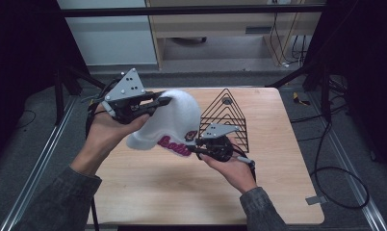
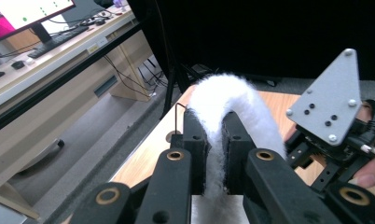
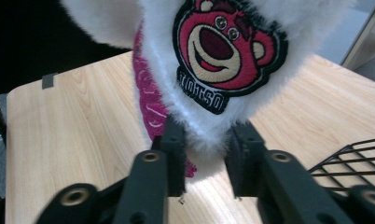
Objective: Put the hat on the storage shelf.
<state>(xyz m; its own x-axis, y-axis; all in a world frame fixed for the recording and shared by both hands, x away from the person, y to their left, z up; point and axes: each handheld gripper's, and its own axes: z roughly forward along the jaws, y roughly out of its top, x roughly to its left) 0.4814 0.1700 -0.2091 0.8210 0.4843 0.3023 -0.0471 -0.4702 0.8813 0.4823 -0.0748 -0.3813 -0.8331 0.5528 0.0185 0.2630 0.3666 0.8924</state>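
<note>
Both tools are clamped on the white fluffy hat (image 1: 174, 122), the left tool (image 1: 155, 102) pinching its far edge and the right tool (image 1: 194, 144) its patched edge, holding it above the table (image 1: 148, 187) beside the wire rack (image 1: 227, 113); it looks light, limp, best gripped at the rim.

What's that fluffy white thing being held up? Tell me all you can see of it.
The fluffy white thing looks like soft plush fabric, draped in an arch above the wooden table. It carries pink lettering and a stitched red bear patch. The left claw pinches one edge, and the right claw grips the edge below the patch.
</note>
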